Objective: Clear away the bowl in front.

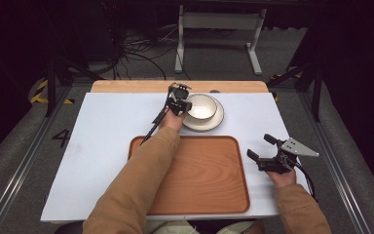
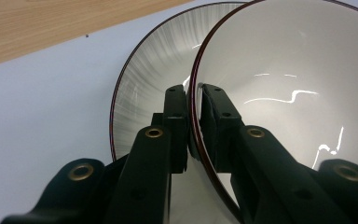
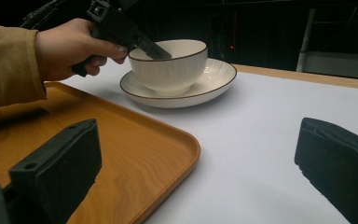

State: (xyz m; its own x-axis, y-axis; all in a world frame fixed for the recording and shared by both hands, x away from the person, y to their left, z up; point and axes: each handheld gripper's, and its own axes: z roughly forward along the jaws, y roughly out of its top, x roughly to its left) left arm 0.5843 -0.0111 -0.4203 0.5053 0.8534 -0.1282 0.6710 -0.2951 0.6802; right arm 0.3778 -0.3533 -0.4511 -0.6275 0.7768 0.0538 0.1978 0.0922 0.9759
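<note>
A white ribbed bowl (image 1: 203, 106) with a dark rim stands on a matching plate (image 1: 217, 122) at the far middle of the table. My left gripper (image 1: 185, 104) is shut on the bowl's near-left rim. In the left gripper view one jaw sits inside the bowl (image 2: 284, 70) and one outside over the plate (image 2: 149, 74), with the left gripper (image 2: 193, 95) pinching the rim. The right gripper view shows the bowl (image 3: 177, 65), the plate (image 3: 216, 84) and the left gripper (image 3: 153, 49) from the side. My right gripper (image 1: 258, 146) rests open and holds nothing at the right of the tray, its jaws (image 3: 200, 135) wide apart.
A wooden tray (image 1: 195, 170) lies at the front middle of the white table top (image 1: 102, 141), with a sleeved forearm crossing its left corner. A wooden strip (image 1: 126, 86) runs along the far edge. In the right gripper view the tray's corner (image 3: 168, 140) lies just ahead.
</note>
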